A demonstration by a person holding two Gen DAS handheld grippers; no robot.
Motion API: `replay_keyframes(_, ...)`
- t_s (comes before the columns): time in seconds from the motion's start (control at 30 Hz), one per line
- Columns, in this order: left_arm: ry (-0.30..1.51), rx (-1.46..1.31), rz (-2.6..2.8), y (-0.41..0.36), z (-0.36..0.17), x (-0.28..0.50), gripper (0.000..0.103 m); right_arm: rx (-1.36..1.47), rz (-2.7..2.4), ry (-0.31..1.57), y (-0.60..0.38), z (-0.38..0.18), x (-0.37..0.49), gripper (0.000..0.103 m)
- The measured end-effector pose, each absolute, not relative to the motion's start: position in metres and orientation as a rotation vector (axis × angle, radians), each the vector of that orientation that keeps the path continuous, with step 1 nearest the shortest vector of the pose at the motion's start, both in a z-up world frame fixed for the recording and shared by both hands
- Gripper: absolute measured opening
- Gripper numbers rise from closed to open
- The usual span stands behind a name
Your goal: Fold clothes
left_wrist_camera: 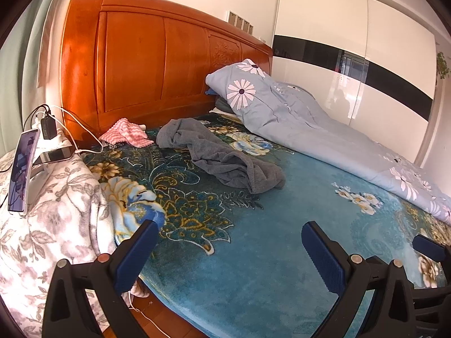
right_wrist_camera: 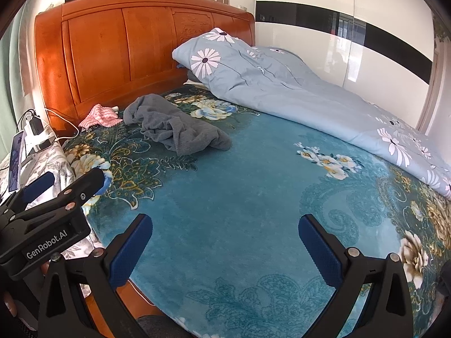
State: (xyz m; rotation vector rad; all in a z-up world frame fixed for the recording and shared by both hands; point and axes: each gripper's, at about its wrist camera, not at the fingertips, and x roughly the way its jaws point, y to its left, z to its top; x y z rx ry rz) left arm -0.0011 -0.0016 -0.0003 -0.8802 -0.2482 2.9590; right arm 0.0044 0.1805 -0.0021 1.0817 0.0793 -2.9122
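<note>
Blue-padded left gripper [left_wrist_camera: 229,242] and right gripper [right_wrist_camera: 225,232], both spread wide, empty; left gripper's body reads "GenRobot.AI" at lower left. Crumpled grey garment [right_wrist_camera: 174,131] lies mid-frame on teal blanket [right_wrist_camera: 253,191]; wooden headboard [right_wrist_camera: 126,42] behind.

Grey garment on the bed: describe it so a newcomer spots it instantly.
Start at the orange wooden headboard. In front of it, on the teal flowered blanket, lies a crumpled grey garment. The pink striped cloth beside it is smaller, and the blue quilt has daisies.
</note>
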Motion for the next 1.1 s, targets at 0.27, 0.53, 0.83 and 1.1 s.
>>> replay_keyframes(0.27, -0.219, -0.728, 3.013, 0.004, 0.011, 0.005, 0.103, 1.077, -2.907, 0.076, 0.183, 0.003, 0.006, 0.103)
replay_keyframes(0.53, -0.211, -0.697, 3.032, 0.007, 0.013, 0.008, 0.103, 1.056, -2.93, 0.09, 0.184, 0.004, 0.009, 0.103)
replay_keyframes(0.83, -0.206, -0.726, 2.981, 0.002, 0.014, 0.01, 0.103, 1.036, -2.917, 0.086, 0.184, 0.006, 0.009, 0.103)
replay_keyframes(1.1, -0.243, -0.736, 2.995, -0.003, 0.014, 0.012, 0.103, 1.007, -2.915, 0.084, 0.182, 0.007, 0.009, 0.103)
